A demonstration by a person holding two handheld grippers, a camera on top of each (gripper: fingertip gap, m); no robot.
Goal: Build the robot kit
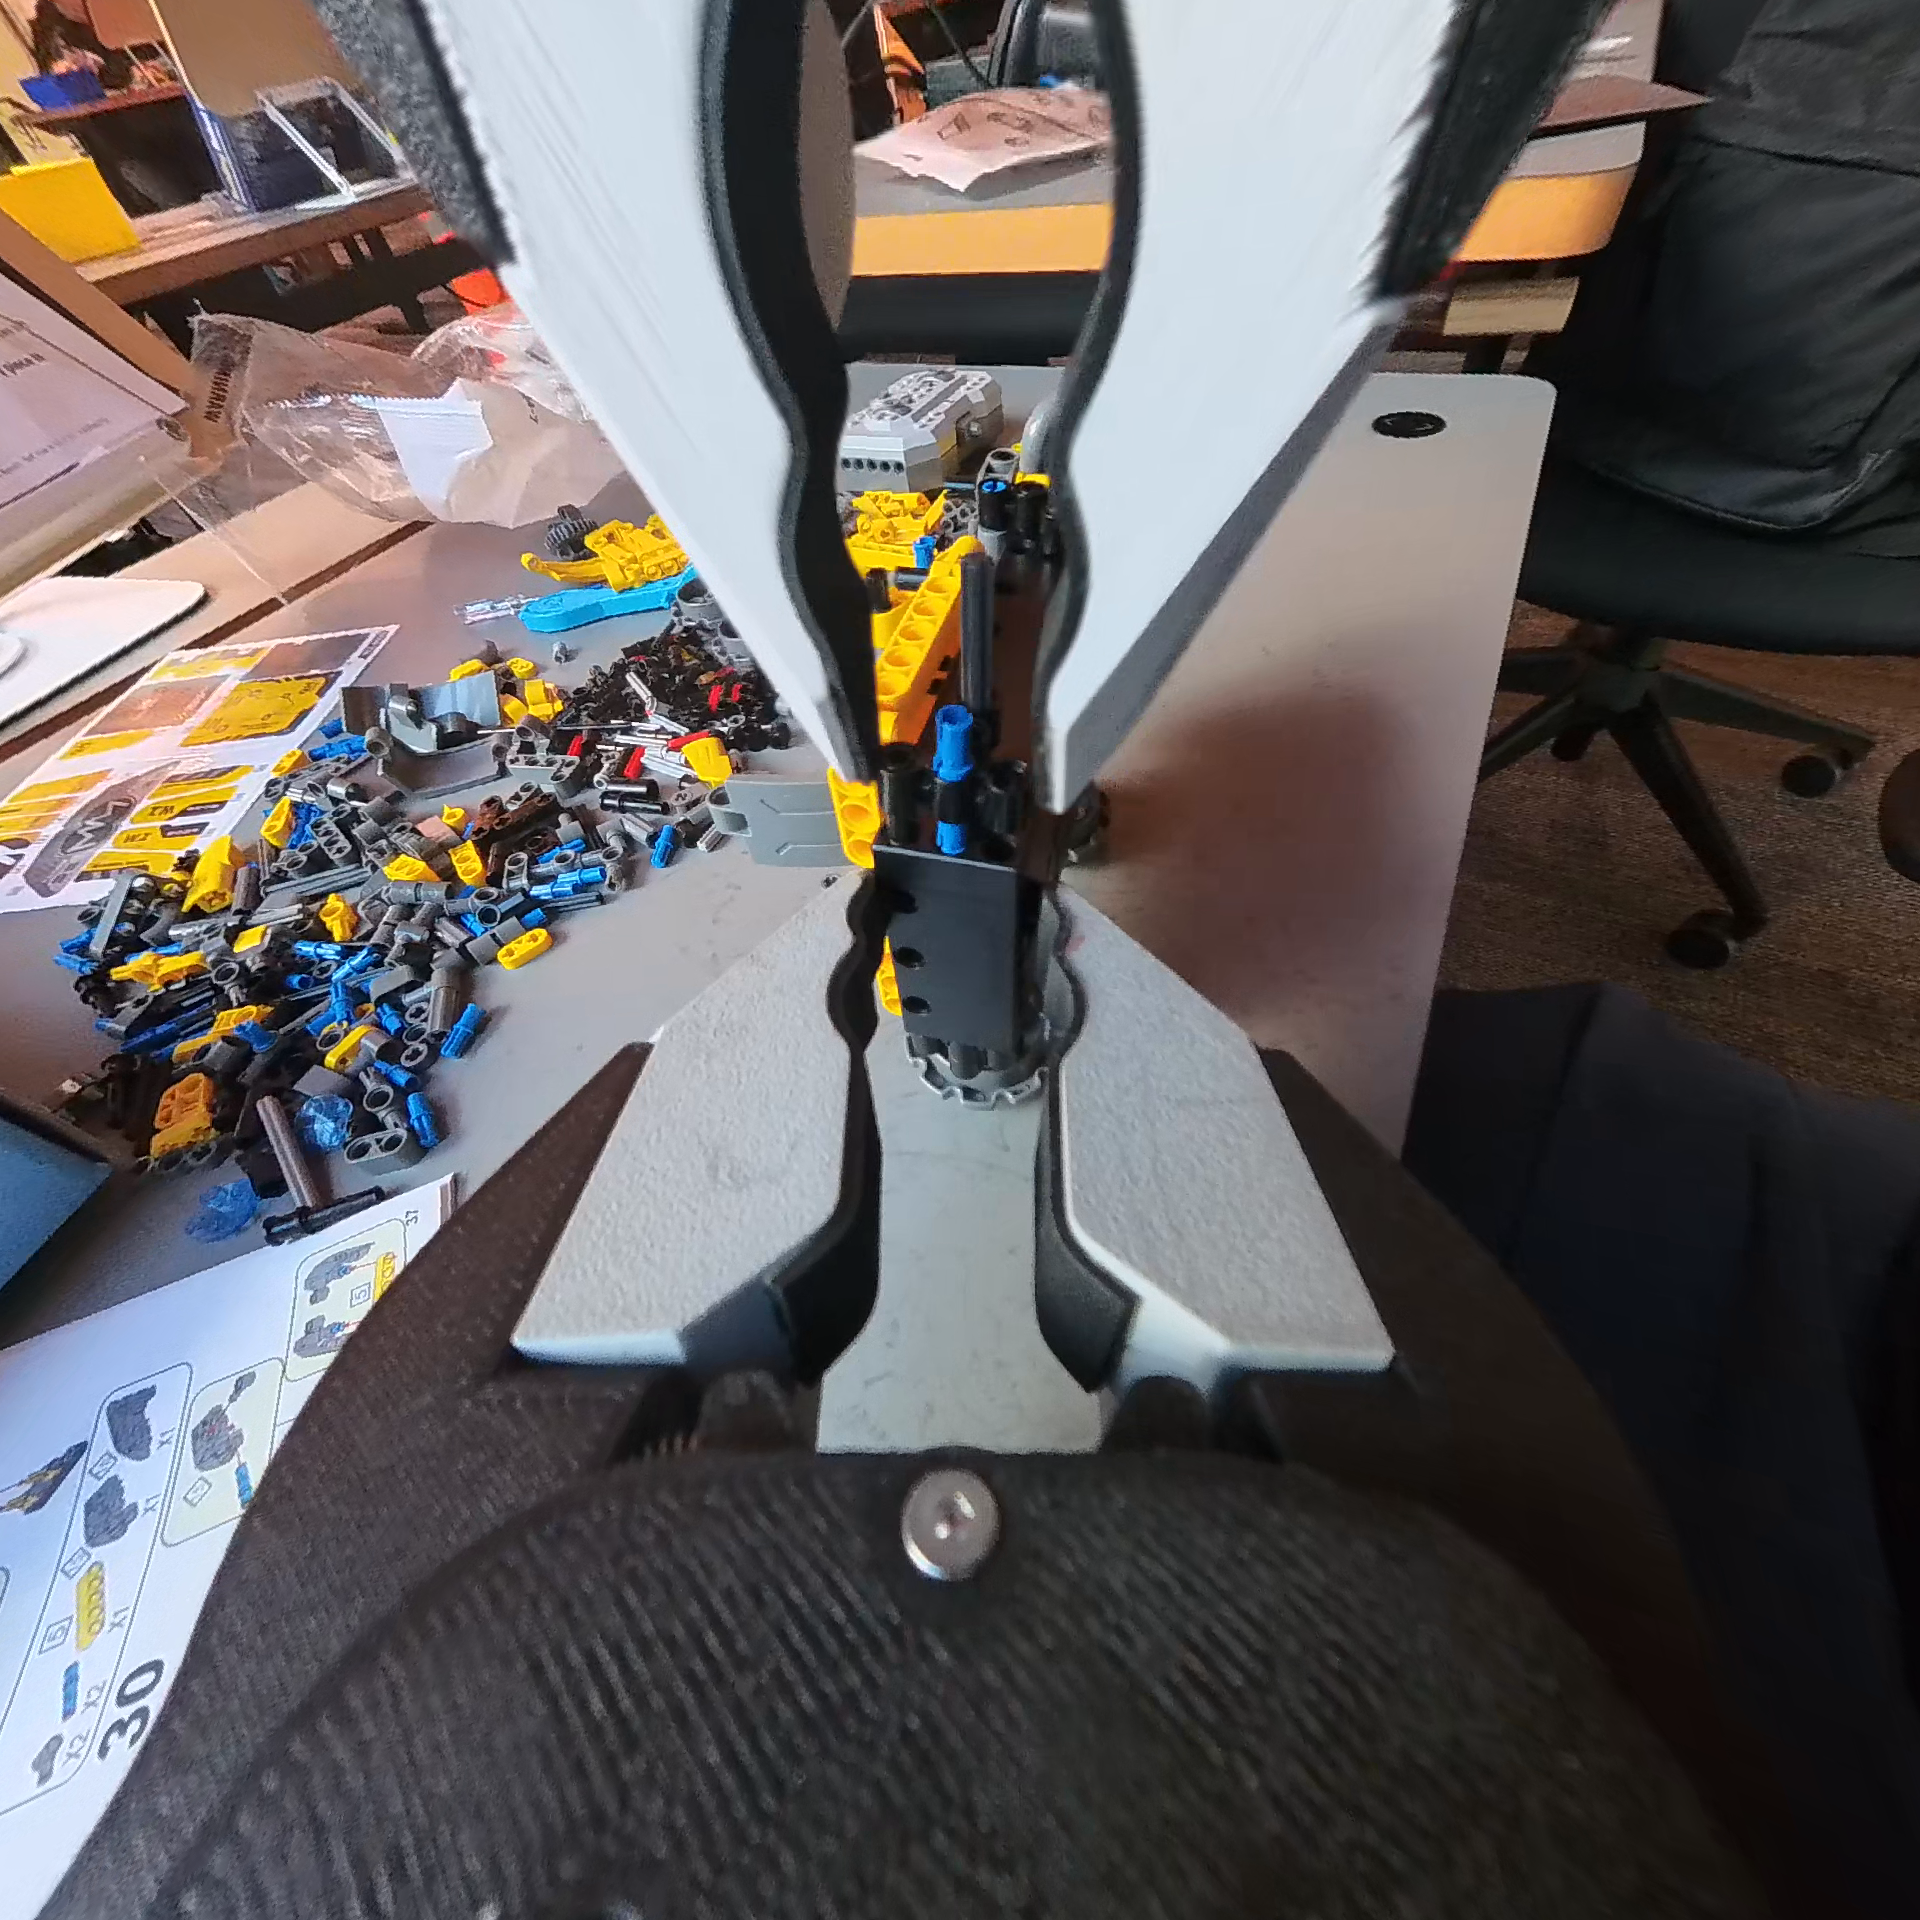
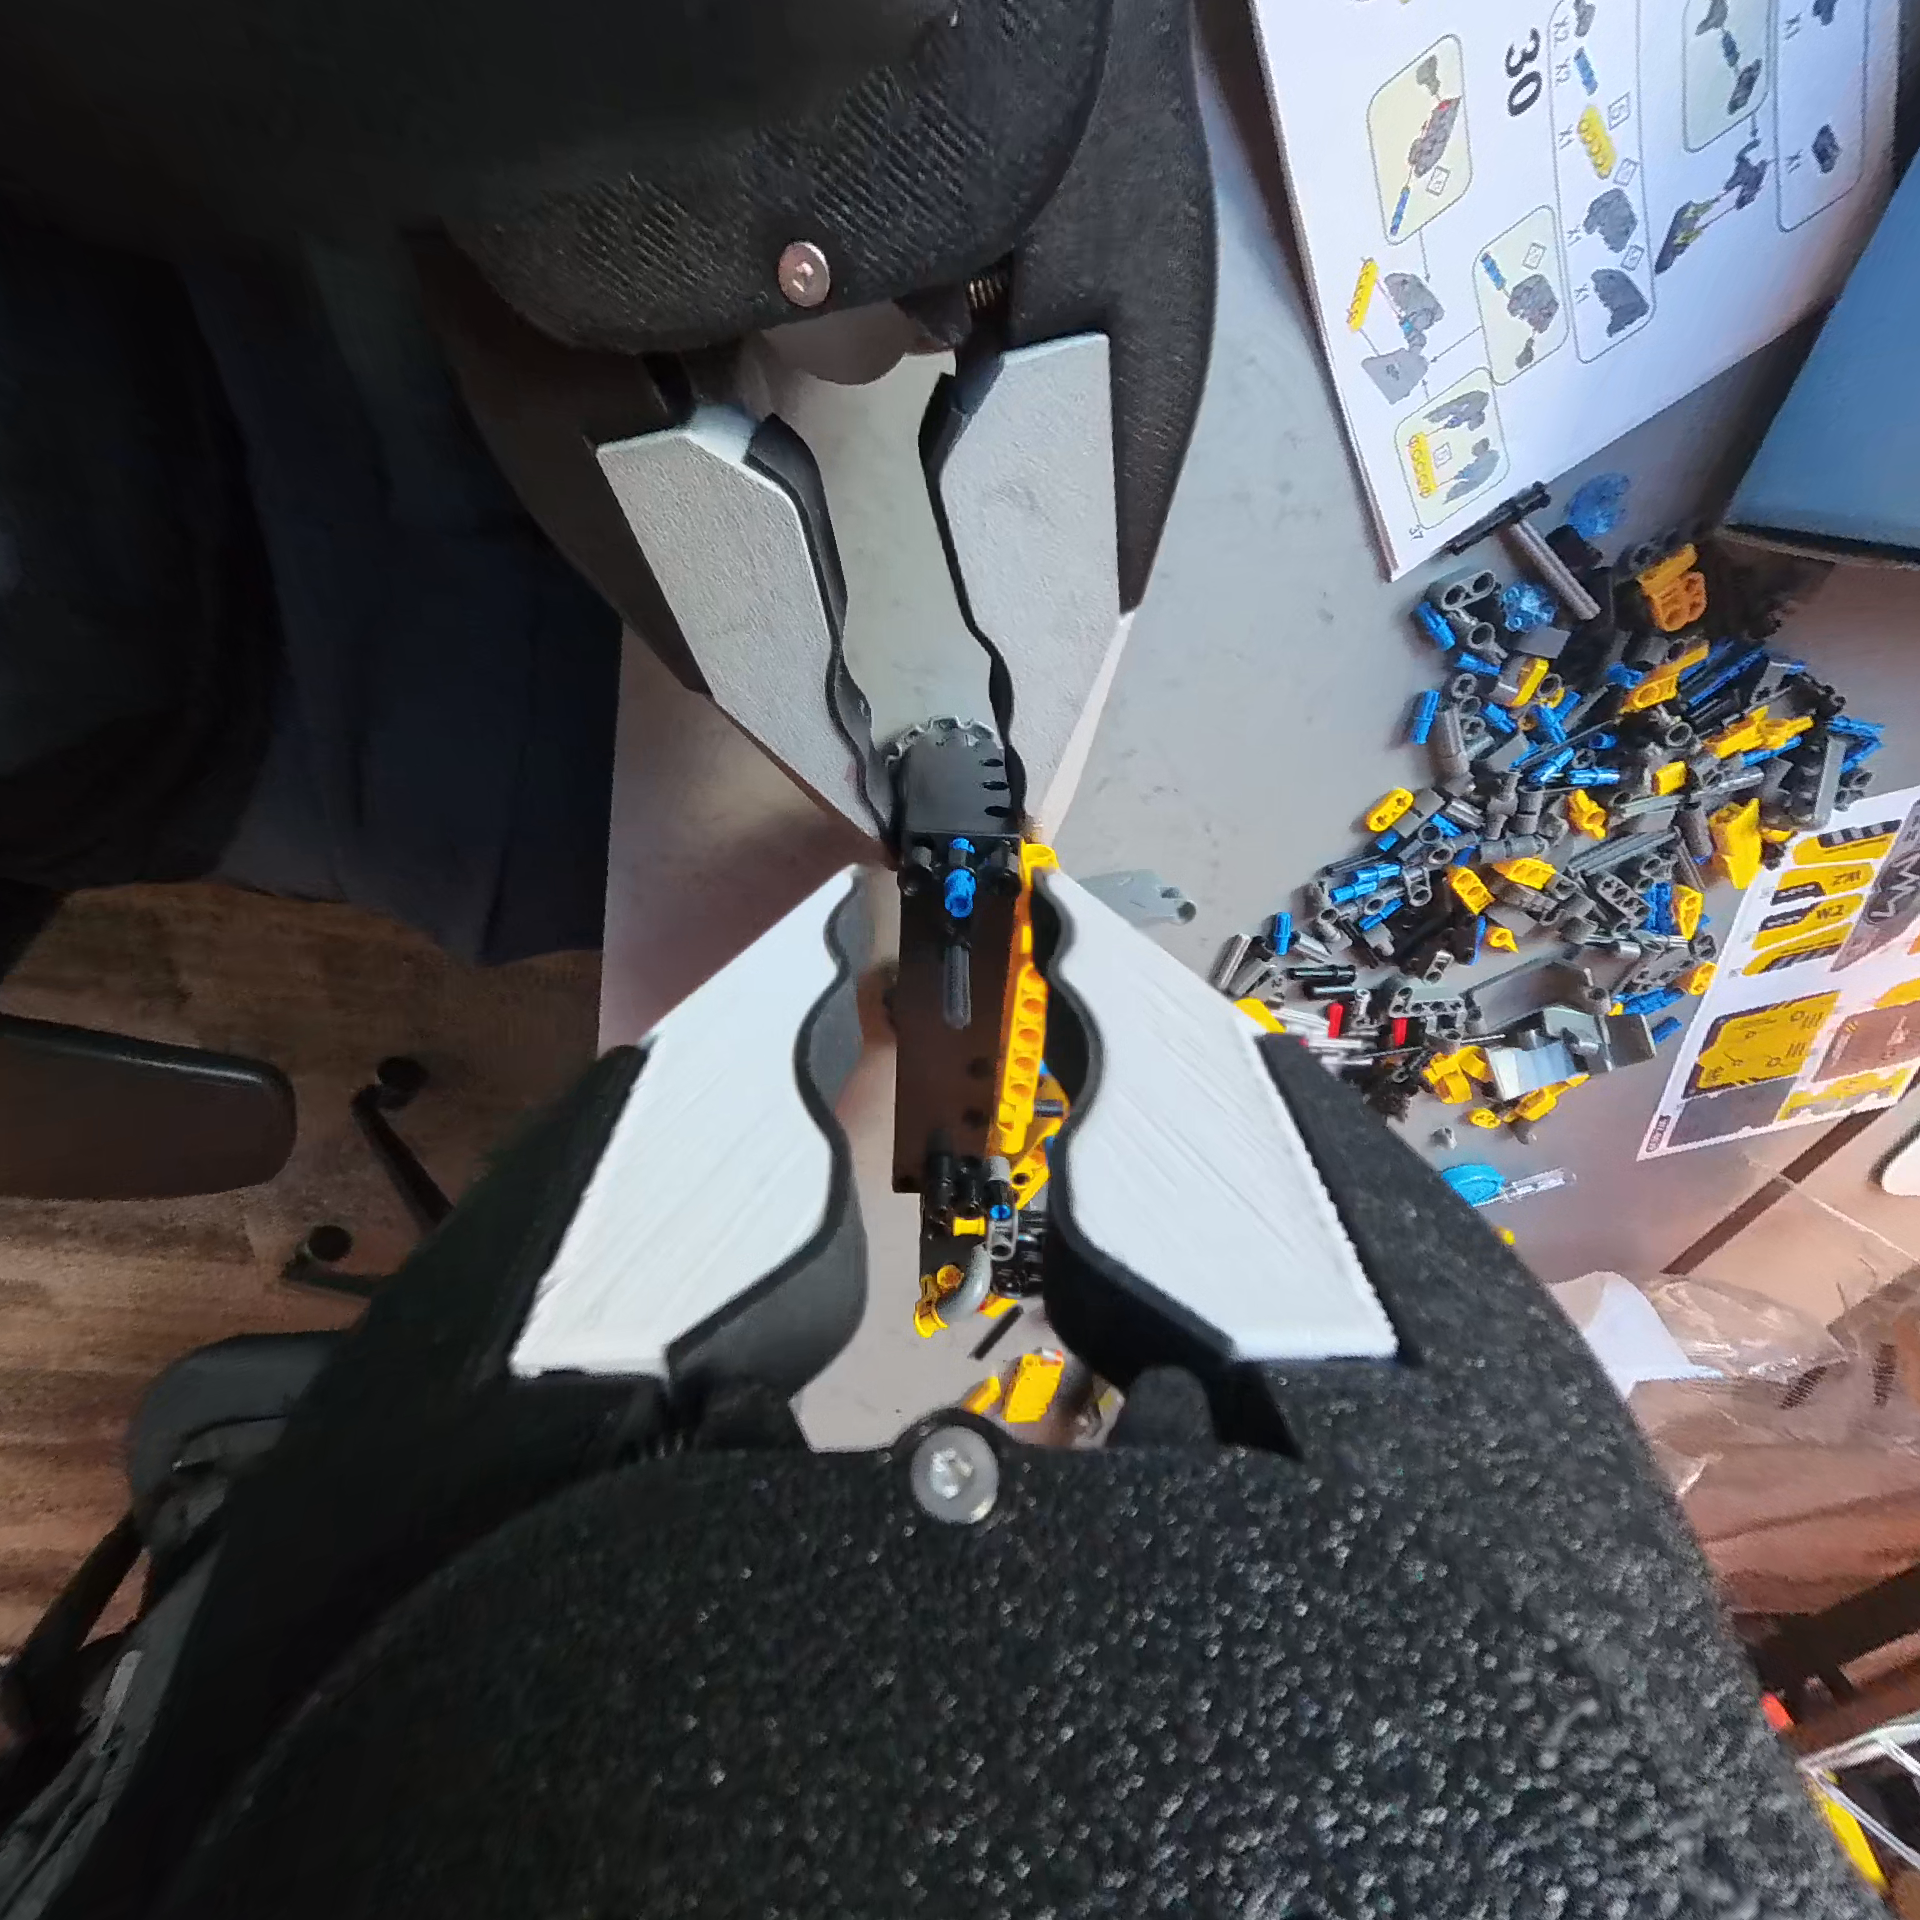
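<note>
Both the left gripper point(image 1: 956, 914) and right gripper point(image 2: 951, 894) clamp the brick model point(image 1: 961, 935); likely light, rigid, pull-apart at joints.

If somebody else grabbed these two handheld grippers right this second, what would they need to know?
Left gripper: shut on the black-and-yellow brick assembly, at the end with the grey gear.
Right gripper: closed around the same assembly from the opposite end, so both hold it above the grey table.
Loose bricks lie in a pile to the left in the left wrist view, with the open instruction booklet and a sticker sheet beside them.
Done: a partial assembly exists. Left: many loose pieces remain unused; which goes next, I cannot tell.
</note>
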